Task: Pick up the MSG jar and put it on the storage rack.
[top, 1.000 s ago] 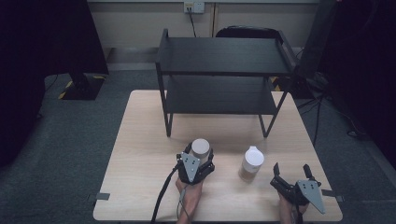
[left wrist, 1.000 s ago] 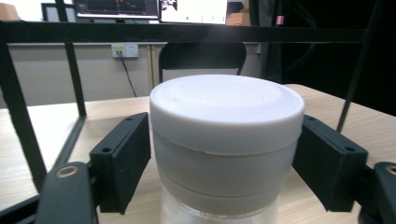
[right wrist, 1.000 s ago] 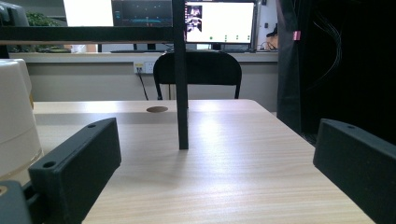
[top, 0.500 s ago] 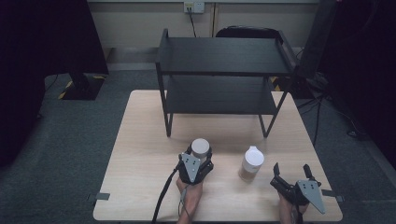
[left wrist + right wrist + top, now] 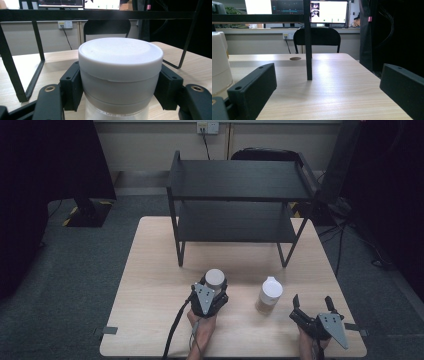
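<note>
Step in hand: grab. Left tool point(image 5: 209, 296) had just been closing; jaws pressed both sides of jar with white lid point(image 5: 120, 75). Jar stood on desk point(image 5: 150, 285), near front, just before black shelf point(image 5: 240, 180). Right tool point(image 5: 316, 319) sat wide open, held nothing, near desk's right front corner. Small bottle point(image 5: 270, 295) stood between both tools.

Next move likely: lift jar straight up, keep it level.

Room: shelf legs and low board close ahead; bottle close on right; open desk on left.
</note>
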